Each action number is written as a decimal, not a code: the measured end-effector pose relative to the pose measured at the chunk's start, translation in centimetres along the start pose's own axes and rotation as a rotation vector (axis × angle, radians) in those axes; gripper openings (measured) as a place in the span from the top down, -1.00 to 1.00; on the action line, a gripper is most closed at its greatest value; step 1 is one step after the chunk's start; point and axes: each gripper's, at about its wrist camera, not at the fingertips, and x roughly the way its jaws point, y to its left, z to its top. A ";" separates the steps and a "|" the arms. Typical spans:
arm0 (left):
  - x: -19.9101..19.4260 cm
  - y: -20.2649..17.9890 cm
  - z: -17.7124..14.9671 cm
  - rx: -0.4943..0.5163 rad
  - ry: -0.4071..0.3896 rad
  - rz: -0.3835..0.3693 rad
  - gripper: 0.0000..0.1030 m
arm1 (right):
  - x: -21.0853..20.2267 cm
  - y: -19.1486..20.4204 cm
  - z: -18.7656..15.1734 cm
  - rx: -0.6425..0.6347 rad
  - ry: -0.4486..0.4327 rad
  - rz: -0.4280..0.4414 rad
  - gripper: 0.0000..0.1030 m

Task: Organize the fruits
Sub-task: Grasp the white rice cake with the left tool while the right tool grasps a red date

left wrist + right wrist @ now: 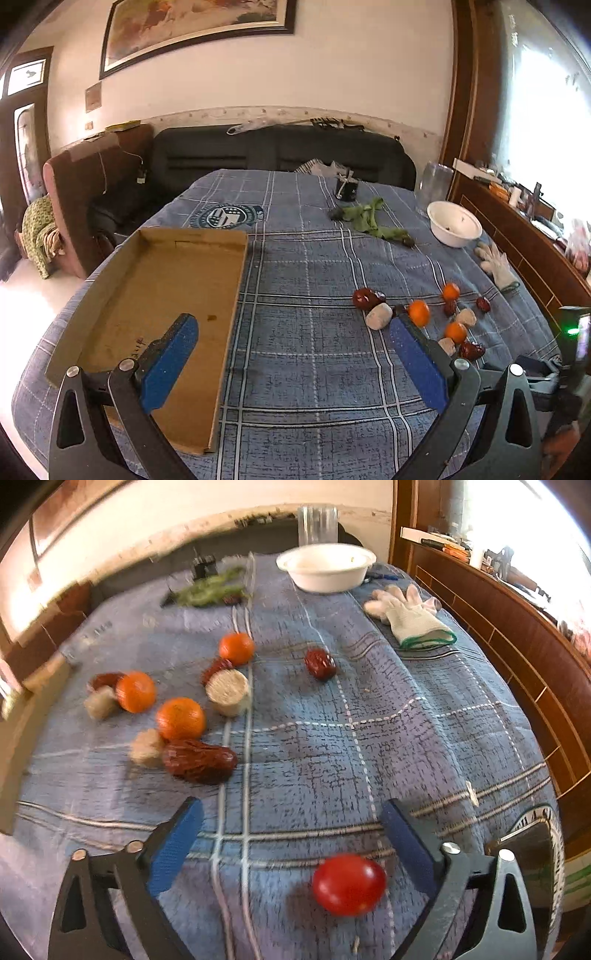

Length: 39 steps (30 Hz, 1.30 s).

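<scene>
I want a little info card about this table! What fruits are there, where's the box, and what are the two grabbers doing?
oranges: three, first one, grouped on the blue plaid cloth
red dates: several among the oranges, biggest
red tomato: alone, between the right gripper fingers, not pinched
pale chunks: a few, one beside the oranges
cardboard tray: nothing in it
white bowl: at the far edge
white glove: lying flat
left gripper: open, holding nothing
right gripper: open
</scene>
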 end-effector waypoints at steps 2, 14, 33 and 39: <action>0.4 0.0 0.0 0.006 -0.001 0.000 -1.00 | -1.6 -0.4 -0.2 -0.006 -0.049 0.014 -0.85; 7.4 -1.8 -0.1 0.001 0.213 -0.244 -0.09 | -3.2 -0.3 2.1 0.017 -0.074 0.204 -0.31; 16.6 -8.1 -0.9 0.175 0.360 -0.297 -0.03 | 2.6 2.3 2.5 -0.059 0.019 0.240 -0.26; 16.1 -8.8 -1.5 0.250 0.325 -0.241 0.44 | 2.4 3.5 2.2 -0.119 0.014 0.199 0.04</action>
